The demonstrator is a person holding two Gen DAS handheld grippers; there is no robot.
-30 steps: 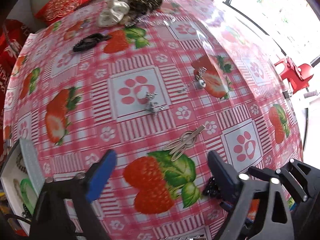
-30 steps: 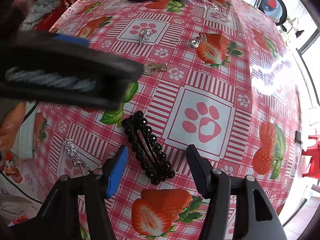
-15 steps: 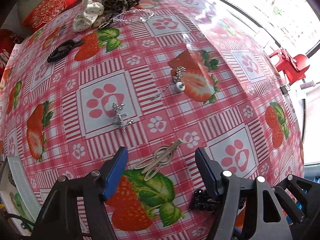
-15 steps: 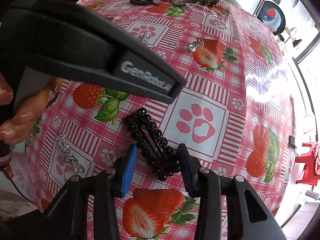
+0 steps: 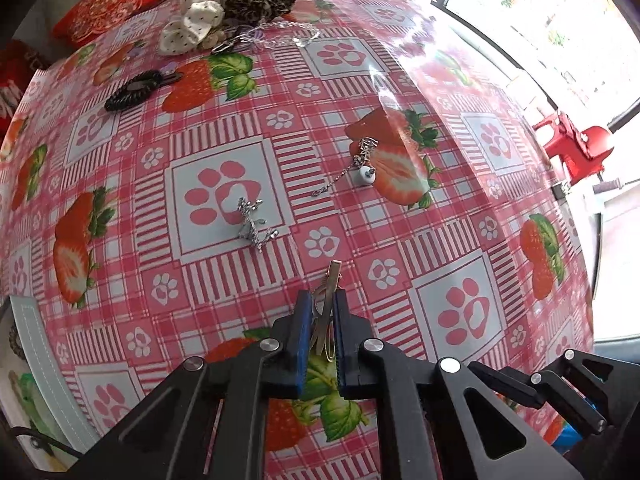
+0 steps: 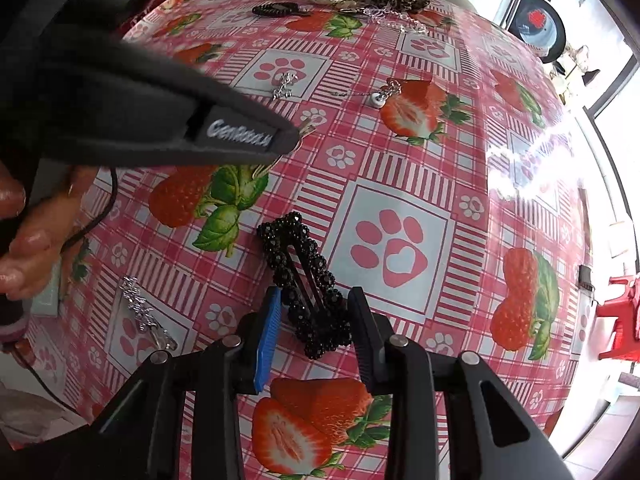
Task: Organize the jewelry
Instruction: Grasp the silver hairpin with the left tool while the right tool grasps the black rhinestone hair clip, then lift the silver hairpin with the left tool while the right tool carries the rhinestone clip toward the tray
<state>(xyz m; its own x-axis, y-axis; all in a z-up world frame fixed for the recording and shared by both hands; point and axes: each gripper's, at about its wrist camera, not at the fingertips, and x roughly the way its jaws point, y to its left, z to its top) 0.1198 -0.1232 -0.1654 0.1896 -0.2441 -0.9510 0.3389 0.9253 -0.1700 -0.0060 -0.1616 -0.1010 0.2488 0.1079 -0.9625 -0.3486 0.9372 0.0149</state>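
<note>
I am watching the gold hair clip (image 5: 330, 304) standing between the blue pads of my left gripper (image 5: 320, 312), whose jaws are closing nearly shut on it. My right gripper (image 6: 314, 320) is closing too, its pads bracketing the black beaded hair clip (image 6: 308, 288) (contact I cannot confirm). Both are lying on the strawberry-and-paw tablecloth (image 5: 460, 240). In the left view, a silver brooch (image 5: 252, 226) is sitting at eleven o'clock from the gold clip, a pearl chain (image 5: 360, 168) at twelve, scrunchies (image 5: 232, 8) beyond at the far edge. A red chair (image 5: 576, 148) is standing by the bright window at two o'clock.
</note>
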